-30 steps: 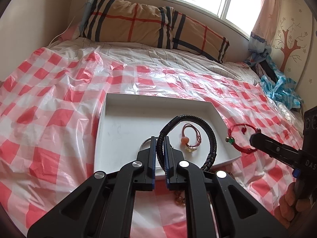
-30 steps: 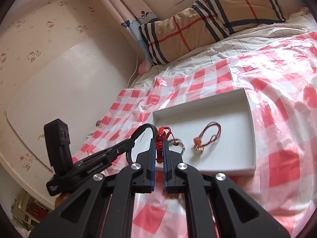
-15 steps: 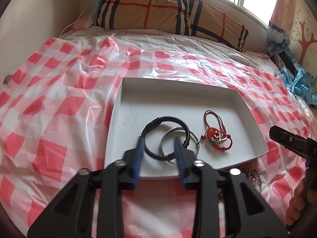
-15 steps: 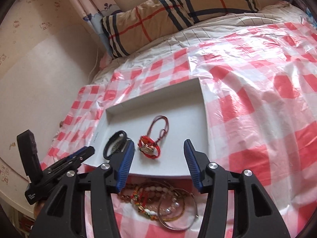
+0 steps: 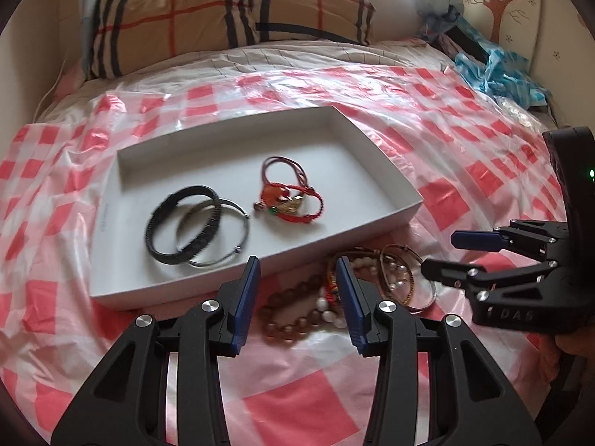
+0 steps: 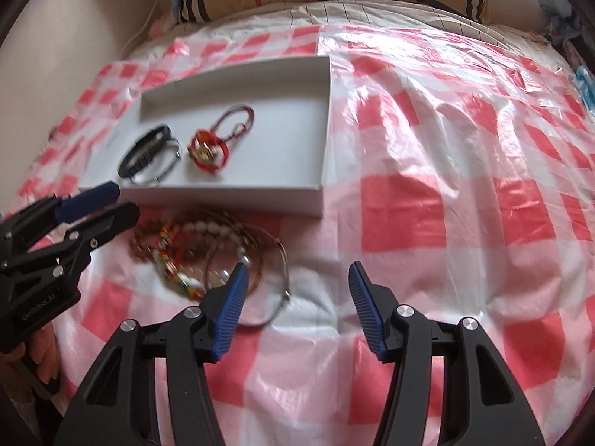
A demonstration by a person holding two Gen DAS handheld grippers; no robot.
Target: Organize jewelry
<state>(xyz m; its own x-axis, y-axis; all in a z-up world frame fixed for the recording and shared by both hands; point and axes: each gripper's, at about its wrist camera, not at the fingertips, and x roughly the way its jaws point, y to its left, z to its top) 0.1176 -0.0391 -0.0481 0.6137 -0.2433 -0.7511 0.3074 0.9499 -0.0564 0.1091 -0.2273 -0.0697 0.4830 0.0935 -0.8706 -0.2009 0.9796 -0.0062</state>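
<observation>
Four bracelets already lie in the white tray (image 5: 390,182). A bracelet pile (image 6: 208,252) waits just in front of the tray. Your left gripper (image 5: 297,286) is empty with fingers apart; your right gripper (image 6: 295,291) is empty, fingers opening.

I note: bed sheet (image 5: 465,141) red-and-white check. Tray (image 5: 383,171) white. In it a black bracelet (image 5: 178,230), a silver bangle (image 5: 238,238), a red cord bracelet (image 5: 312,204). Pillow (image 5: 223,18) tan plaid, dark and red stripes. My tools (image 5: 297,290) black, pads blue.
</observation>
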